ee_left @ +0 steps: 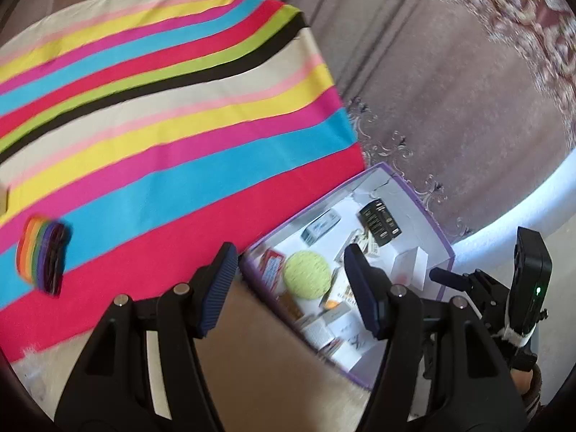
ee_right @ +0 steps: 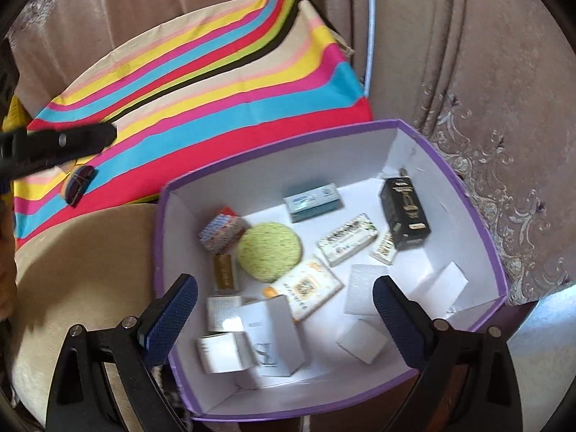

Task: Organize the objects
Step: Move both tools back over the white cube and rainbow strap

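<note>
Left gripper (ee_left: 288,288) jaws spread wide, nothing between them, straddling the purple-rimmed box's (ee_left: 424,212) 9 o'clock wall beside the striped cloth (ee_left: 201,115); right gripper (ee_right: 284,324) likewise agape and empty over the box's (ee_right: 464,187) 6 o'clock rim. Inside: green round pad (ee_right: 269,251), black carton (ee_right: 405,212) at 2 o'clock, bare white floor near the 4 o'clock corner. The left view alone shows the rainbow bundle (ee_left: 43,253) whole, on the cloth well apart at 9 o'clock.

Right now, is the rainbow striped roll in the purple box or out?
Out. The rainbow roll lies on the striped cloth, beside the purple box.
</note>
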A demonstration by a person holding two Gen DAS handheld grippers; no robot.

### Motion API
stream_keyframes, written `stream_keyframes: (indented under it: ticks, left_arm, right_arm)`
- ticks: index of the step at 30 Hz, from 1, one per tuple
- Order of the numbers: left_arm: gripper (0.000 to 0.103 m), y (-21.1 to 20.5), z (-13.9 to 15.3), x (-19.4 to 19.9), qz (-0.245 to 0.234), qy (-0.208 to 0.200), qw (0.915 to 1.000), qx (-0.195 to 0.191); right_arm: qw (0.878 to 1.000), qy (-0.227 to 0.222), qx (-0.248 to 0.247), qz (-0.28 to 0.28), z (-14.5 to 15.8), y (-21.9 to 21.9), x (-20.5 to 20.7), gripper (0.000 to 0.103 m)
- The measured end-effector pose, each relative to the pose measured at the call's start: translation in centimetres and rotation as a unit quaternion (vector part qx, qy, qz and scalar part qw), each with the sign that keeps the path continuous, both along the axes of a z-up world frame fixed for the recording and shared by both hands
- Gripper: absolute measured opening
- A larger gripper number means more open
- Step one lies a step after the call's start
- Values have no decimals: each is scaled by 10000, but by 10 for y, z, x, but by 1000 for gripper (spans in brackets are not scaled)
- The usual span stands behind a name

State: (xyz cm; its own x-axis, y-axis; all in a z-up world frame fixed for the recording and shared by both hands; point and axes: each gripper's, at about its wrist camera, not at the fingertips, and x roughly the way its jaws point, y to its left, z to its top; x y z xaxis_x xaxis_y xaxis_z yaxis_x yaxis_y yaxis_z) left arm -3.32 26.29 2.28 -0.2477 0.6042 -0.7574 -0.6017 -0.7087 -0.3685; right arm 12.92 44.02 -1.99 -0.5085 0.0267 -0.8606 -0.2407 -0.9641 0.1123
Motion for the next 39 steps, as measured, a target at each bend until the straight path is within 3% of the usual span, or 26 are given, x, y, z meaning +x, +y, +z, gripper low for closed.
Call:
stream_keyframes:
  ticks: [10,23,29,39]
  left_arm:
    - [71,-106,-1,-10,1012,118,9948,26]
    - [71,-244,-23,-27,2298,-89,9731,101]
    - [71,-276,-31,-33,2542,-217,9667,201]
    - [71,-313,-38,-37,2804,-309,9585,415]
  right_arm:
    - [9980,54,-115,618,16,-63,-36,99]
    - [9825,14,62,1862,18,-173,-107,99]
    - [9753,-127,19,2206,15,-214,-140,99]
    - [9504,-289,554,3046,-2,-277,-190,99]
